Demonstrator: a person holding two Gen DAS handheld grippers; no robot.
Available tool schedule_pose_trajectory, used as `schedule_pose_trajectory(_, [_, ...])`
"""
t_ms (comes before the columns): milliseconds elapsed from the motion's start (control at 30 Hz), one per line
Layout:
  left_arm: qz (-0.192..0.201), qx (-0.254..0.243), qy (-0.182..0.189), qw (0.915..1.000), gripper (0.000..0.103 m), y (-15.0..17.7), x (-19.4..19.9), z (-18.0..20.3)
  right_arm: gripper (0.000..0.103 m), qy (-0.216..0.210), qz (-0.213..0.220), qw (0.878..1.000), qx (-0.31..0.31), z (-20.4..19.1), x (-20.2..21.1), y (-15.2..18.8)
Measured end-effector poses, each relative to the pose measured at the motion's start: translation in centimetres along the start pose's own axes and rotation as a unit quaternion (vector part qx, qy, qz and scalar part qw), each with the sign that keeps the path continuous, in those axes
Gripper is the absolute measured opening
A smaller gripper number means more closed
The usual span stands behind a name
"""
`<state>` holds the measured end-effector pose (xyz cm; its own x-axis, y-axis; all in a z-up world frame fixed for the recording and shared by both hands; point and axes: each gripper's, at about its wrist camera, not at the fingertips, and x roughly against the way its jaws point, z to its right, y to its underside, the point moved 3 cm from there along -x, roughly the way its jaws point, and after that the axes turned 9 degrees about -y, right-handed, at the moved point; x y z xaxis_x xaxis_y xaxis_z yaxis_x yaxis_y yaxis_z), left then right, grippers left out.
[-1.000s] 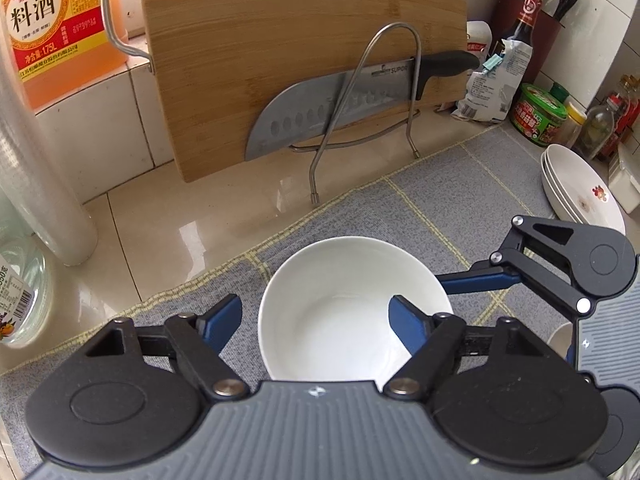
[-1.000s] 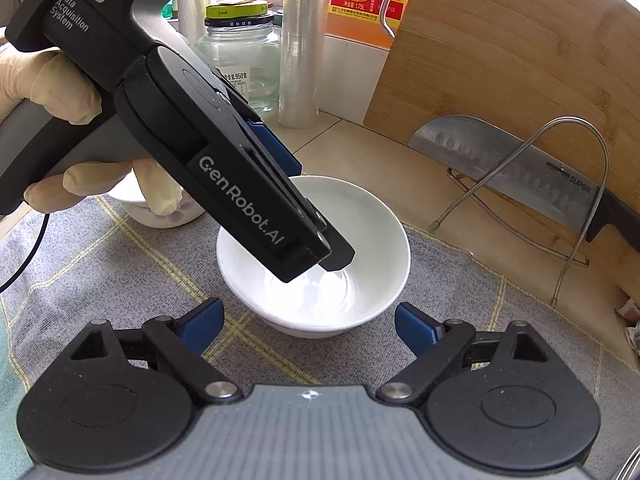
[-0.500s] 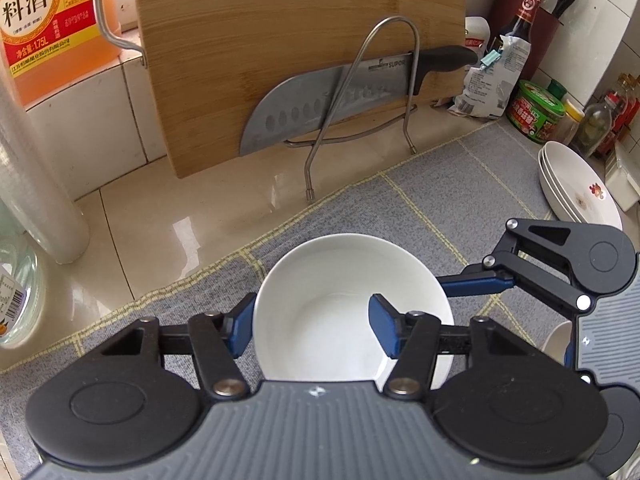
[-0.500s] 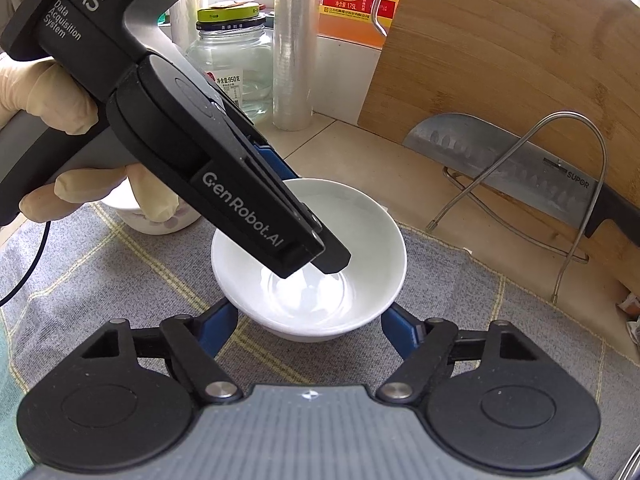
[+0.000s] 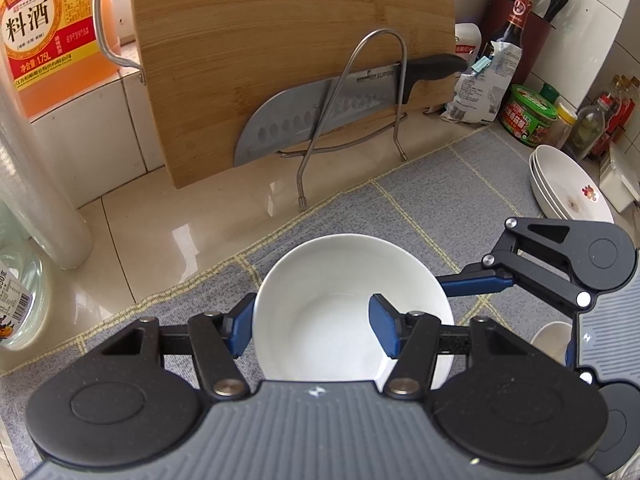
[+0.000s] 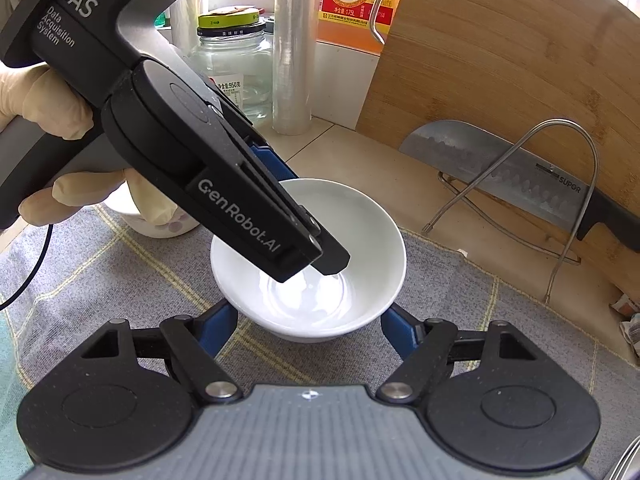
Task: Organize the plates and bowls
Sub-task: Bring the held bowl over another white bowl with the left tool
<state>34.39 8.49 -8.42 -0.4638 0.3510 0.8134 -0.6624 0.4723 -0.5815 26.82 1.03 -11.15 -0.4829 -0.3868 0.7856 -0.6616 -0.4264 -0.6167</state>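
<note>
Looking along the left gripper (image 5: 312,330), the round white ceramic bowl (image 5: 344,304) sits on the grey checked cloth mat (image 5: 440,200) directly under the fingers. One blue pad (image 5: 240,330) presses the outside of the bowl's left wall while the other sits inside the bowl, so the jaws are clamped on that wall. The right gripper (image 5: 476,282) reaches in from the right, one blue finger touching the bowl's right rim. Behind stand a tall bamboo cutting board (image 5: 296,60) and a steel cleaver with a black handle (image 5: 328,116), both propped in a bent wire rack (image 5: 360,120). A stack of shallow white plates (image 5: 568,188) lies on the mat's far right (one has a small red motif).

From the right wrist view, the same bowl (image 6: 360,240) rests on the mat (image 6: 100,280), and the right gripper (image 6: 304,330) has its two blue pads closed against the bowl's outer sides low down, left and right. The left gripper (image 6: 328,260), held by a gloved hand (image 6: 72,140), dips into the bowl from the upper left. A clear glass jar with a green lid (image 6: 232,64) stands beyond it.
</note>
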Motion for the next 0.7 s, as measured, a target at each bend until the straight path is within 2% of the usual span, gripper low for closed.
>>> schedule_pose_trajectory(467, [0.009, -0.021, 0.015, 0.9996, 0.058, 0.1, 2.3, 2.3, 0.082, 0.021, -0.004, 1.000, -0.018, -1.1, 2.8, 1.0])
schedule_pose_trajectory(700, [0.016, -0.030, 0.004, 0.9994, 0.059, 0.4, 4.6, 4.5, 0.082, 0.023, 0.003, 1.000, -0.016, -1.9, 5.0, 2.2])
